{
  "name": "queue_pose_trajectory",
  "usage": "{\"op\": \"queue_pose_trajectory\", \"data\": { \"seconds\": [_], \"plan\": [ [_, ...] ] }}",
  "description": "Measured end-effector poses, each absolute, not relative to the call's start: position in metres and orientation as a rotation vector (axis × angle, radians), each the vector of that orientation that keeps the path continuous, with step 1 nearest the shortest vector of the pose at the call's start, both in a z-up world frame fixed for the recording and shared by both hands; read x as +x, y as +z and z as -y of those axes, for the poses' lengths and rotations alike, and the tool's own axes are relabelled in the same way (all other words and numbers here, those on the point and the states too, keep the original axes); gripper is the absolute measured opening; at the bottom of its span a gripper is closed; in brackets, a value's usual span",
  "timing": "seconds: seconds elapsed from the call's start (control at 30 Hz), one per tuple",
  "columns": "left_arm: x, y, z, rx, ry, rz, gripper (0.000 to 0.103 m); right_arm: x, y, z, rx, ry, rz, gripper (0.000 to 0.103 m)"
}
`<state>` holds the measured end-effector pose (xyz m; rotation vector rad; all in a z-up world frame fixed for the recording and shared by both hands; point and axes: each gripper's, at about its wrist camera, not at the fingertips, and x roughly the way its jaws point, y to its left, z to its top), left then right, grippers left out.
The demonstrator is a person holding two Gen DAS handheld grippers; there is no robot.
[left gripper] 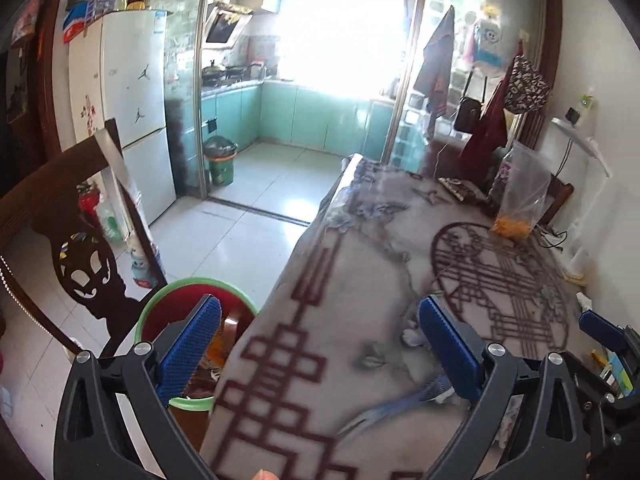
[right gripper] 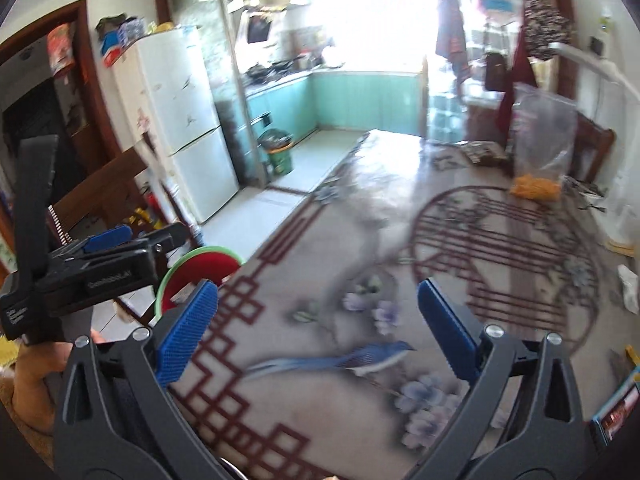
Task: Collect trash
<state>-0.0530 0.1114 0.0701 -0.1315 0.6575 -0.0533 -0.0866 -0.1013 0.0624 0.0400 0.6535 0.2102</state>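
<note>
Both claws hang over the near end of the surface [right gripper: 320, 240], which wears a patterned cloth with a blue bird [right gripper: 360, 358] printed on it. The left claw [left gripper: 320, 344] is spread wide with nothing between its blue pads, straddling the surface's left edge. The right claw [right gripper: 318, 328] is spread just as wide and empty too, sitting above the bird print. Down off the left edge stands the bin [left gripper: 160, 304], green-rimmed and red inside, some scraps showing in it, tucked between the surface and a dark wooden chair [left gripper: 76, 248]. At the far right of the surface stands a clear plastic bag [right gripper: 544, 140] with yellow bits at its bottom. A crumpled white scrap [right gripper: 628, 286] lies by the right edge. The right wrist view is blurred.
</note>
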Motion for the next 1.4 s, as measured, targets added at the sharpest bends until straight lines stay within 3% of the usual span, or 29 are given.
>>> {"op": "queue_pose_trajectory", "data": {
  "seconds": [0.2,0.47,0.67,1.4],
  "plan": [
    [-0.082,0.085,-0.055,-0.110,-0.127,-0.602,0.095,-0.142,0.082,0.159,0.108,0.075,-0.405,0.098],
    [-0.105,0.097,-0.021,0.003,-0.036,-0.505,0.095,-0.156,0.090,0.213,0.232,0.031,-0.387,0.098],
    [-0.110,0.101,-0.028,-0.075,-0.035,-0.480,0.095,-0.180,0.088,0.206,0.067,-0.147,-0.304,0.099],
    [-0.105,0.088,-0.035,-0.118,-0.033,-0.545,0.095,-0.166,0.071,0.194,0.075,-0.083,-0.479,0.099]
  ]
}}
